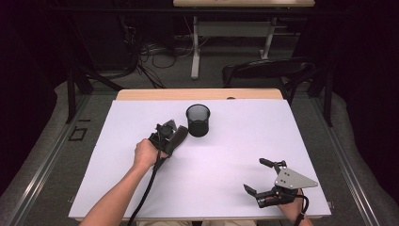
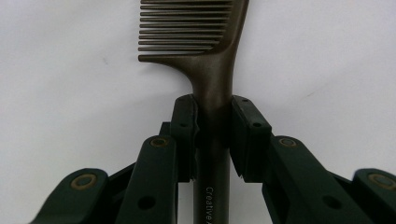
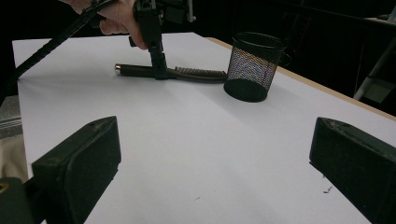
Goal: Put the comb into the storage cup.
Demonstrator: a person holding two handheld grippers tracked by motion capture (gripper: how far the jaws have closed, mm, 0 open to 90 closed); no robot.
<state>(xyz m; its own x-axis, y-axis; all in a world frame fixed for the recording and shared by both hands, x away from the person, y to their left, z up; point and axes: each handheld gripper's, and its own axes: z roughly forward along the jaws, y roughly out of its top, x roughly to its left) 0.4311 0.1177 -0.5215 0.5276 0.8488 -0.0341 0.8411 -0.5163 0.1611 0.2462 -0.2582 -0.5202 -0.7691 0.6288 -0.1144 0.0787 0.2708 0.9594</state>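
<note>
One comb point(image 1: 178, 137) pinched at the handle, lying beside a mesh cup point(image 1: 198, 120).

High view: the left gripper point(image 1: 165, 136) holds the comb flat on the white table point(image 1: 235, 141), its long axis aimed toward the cup; the right gripper point(image 1: 258, 176) is spread wide. Left gripper view: jaws clamp the handle, teeth point(image 2: 187, 28) at the far end, "Creative" readable. Right gripper view: the teeth end lies just beside the cup.

Table point(image 1: 141, 188) with a white top and a wooden far edge. A black mesh cup point(image 1: 198, 120) stands upright toward the far middle. A dark comb point(image 3: 187, 73) lies flat just beside the cup, teeth end nearest it, handle pointing away.
</note>
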